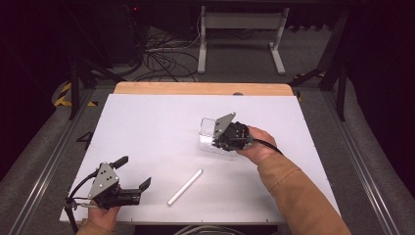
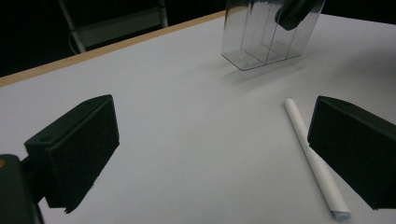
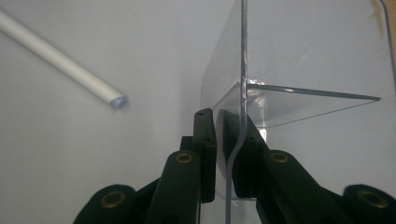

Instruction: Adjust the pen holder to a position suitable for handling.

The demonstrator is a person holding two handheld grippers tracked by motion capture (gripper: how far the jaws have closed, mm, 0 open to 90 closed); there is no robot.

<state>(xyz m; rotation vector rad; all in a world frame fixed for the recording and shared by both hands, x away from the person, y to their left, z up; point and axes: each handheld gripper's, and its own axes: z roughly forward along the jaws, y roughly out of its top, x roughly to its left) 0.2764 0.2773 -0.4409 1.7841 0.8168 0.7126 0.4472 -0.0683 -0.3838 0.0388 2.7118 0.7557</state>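
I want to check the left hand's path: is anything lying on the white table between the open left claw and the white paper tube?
Nothing visible. The left claw stands open beside the white paper tube, with bare white table between them.

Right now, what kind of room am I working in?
Most likely a lab or test workshop: a white work table on a dark floor, loose cables behind it, and the legs of a metal stand beyond.

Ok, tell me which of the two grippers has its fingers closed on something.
The right gripper: its fingers pinch a wall of the clear plastic container. The left gripper rests open beside the white tube.
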